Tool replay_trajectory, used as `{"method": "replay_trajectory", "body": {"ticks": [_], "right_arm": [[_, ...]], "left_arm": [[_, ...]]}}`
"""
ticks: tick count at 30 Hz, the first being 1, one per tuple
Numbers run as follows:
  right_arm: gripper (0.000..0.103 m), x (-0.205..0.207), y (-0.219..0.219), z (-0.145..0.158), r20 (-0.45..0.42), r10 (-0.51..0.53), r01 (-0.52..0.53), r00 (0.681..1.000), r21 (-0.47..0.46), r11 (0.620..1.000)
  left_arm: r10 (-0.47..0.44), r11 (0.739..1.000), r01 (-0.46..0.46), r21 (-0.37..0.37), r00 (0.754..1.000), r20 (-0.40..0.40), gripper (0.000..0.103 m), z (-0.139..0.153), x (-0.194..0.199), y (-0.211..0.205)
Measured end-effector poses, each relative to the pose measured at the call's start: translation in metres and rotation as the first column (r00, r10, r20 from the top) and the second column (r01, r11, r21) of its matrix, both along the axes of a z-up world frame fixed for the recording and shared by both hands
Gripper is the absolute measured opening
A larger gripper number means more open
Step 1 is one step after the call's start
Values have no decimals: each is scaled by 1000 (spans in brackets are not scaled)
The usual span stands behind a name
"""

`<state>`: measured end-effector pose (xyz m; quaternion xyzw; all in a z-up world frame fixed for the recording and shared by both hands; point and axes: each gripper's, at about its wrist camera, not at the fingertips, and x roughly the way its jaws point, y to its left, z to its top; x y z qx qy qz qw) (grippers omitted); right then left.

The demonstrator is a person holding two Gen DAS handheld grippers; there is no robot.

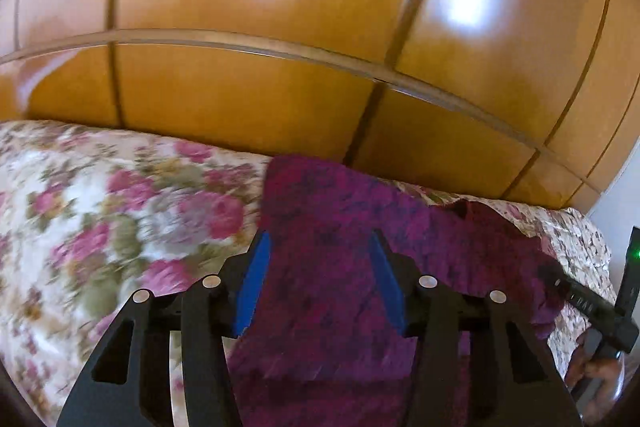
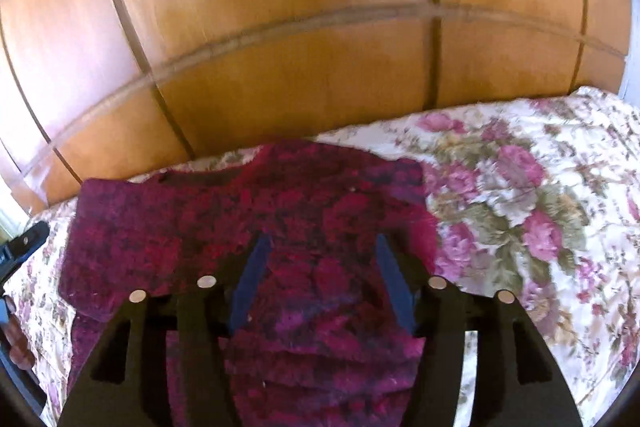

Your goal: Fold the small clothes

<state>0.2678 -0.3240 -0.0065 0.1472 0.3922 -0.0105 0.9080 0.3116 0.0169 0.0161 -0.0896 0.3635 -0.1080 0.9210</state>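
Magenta knit top [image 2: 248,227] lies spread on the floral bedspread [image 2: 520,195], neckline toward the wooden wardrobe doors [image 2: 280,47] behind the bed. Left gripper [image 1: 320,247] sits over the cloth with blue fingers [image 1: 256,279] set wide apart, fabric showing between them, nothing pinched. Right gripper [image 2: 322,251] hovers the same way, jaws wide, dark blue fingers [image 2: 252,279] framing the top's middle. Both views are a touch blurred.
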Motion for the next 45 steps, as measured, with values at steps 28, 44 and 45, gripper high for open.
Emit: {"method": "replay_trajectory", "body": {"ticks": [28, 44, 45], "right_arm": [[89, -4, 41, -27, 14, 29, -26, 999, -216, 976], [97, -50, 51, -16, 17, 54, -49, 998, -211, 976], [97, -54, 52, -16, 10, 58, -54, 998, -210, 976]], "left_arm": [[127, 980, -135, 144, 990, 64, 54, -5, -63, -1], [126, 984, -132, 118, 990, 56, 64, -7, -118, 14], [126, 984, -131, 119, 991, 50, 64, -9, -120, 15]]}}
